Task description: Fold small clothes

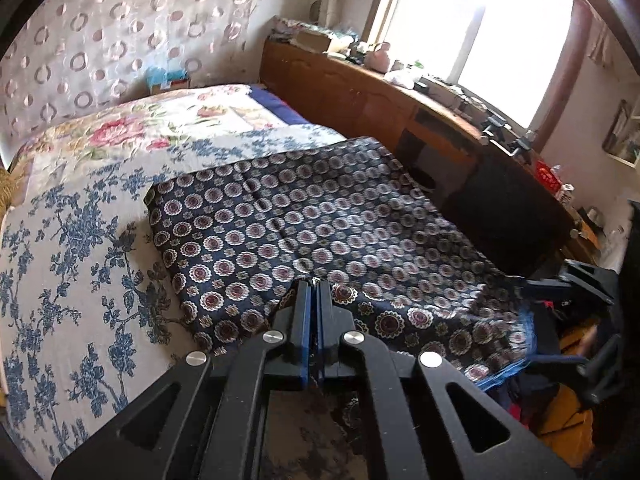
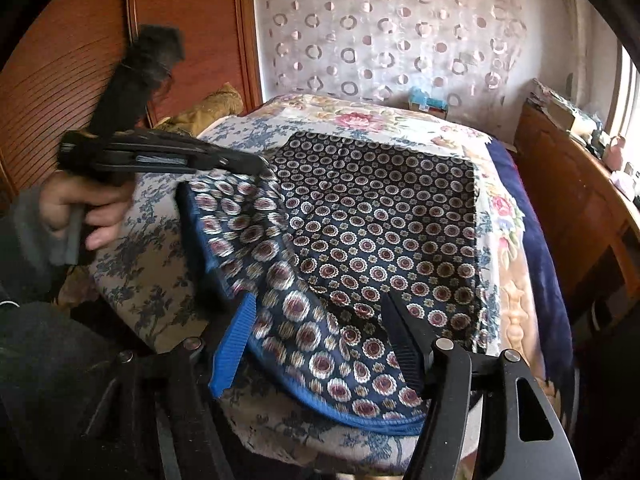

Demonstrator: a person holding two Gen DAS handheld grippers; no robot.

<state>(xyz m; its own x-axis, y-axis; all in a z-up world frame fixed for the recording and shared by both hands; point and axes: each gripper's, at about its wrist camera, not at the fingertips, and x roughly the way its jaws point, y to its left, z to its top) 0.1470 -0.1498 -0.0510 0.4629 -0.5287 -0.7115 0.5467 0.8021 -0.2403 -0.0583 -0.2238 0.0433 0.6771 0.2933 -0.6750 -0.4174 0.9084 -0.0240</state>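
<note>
The patterned cloth (image 2: 376,216) is pinched at its near edge by the left gripper (image 1: 314,282), jaws clamped, so a fold can be carried over the bed (image 1: 80,240). The right gripper (image 2: 316,320) is held wide (nothing gripped), straddling the hem.

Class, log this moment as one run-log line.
left tool: shut on cloth edge | right tool: open over near edge | cloth on bed, partly lifted

Woven, patterned cloth (image 1: 320,232) is seen on a matt floral bedspread (image 1: 72,248); matt black plastic forms the left gripper (image 1: 314,284), varnished wood the cabinet (image 1: 360,96)
</note>
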